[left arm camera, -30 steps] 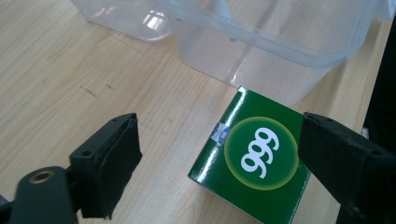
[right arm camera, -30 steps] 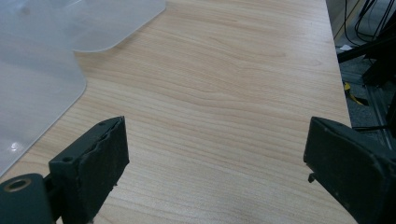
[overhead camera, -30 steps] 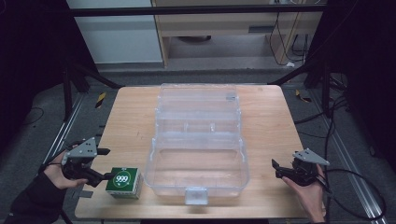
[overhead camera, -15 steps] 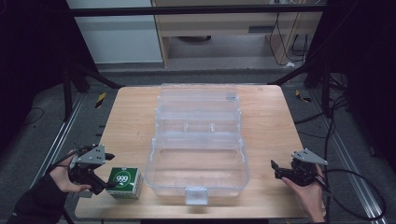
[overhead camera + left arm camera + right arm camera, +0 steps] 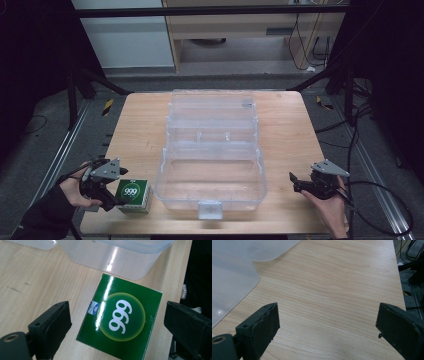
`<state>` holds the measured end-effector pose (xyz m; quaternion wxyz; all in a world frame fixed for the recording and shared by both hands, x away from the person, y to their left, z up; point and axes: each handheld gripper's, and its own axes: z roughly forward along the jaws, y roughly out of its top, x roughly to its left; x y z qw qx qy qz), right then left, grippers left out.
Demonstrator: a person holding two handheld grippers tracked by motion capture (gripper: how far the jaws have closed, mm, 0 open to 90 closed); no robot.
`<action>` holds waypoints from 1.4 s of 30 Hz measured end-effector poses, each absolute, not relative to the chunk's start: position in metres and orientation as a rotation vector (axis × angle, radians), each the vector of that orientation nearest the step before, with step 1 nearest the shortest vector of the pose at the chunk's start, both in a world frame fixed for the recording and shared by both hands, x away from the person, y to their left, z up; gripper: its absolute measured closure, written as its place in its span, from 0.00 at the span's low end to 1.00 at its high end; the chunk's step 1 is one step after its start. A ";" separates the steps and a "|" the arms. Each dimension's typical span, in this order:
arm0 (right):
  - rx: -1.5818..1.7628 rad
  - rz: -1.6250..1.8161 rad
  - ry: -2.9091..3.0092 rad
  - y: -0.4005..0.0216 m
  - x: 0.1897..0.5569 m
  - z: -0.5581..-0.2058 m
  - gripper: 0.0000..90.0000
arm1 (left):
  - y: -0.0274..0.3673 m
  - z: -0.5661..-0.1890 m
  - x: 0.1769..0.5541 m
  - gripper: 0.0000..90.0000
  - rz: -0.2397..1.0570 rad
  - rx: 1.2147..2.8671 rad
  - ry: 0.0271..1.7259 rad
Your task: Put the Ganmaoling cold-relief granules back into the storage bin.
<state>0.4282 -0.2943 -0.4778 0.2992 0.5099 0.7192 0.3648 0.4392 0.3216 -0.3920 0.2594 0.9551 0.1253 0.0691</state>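
A green box marked "999" (image 5: 133, 194) (image 5: 123, 320) lies flat on the wooden table (image 5: 140, 130) near its front left corner, just left of a clear plastic container (image 5: 212, 150). My left gripper (image 5: 111, 194) (image 5: 117, 327) is open, its jaws standing on either side of the box without touching it. Over the table's front right part, my right gripper (image 5: 295, 181) (image 5: 328, 326) is open with only bare wood between its jaws.
The clear container has an open lid lying toward the far side and a latch (image 5: 209, 210) at its front. Its corner (image 5: 234, 272) shows in the right gripper view. The table's right edge (image 5: 398, 277) is close, with cables on the floor beyond.
My left gripper has moved right and down toward the green box, and its jaws now straddle it. The right gripper has barely moved.
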 end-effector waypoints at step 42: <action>1.338 0.932 1.959 -0.291 0.430 -0.482 0.04 | 0.300 -0.433 0.451 0.05 0.110 2.720 0.182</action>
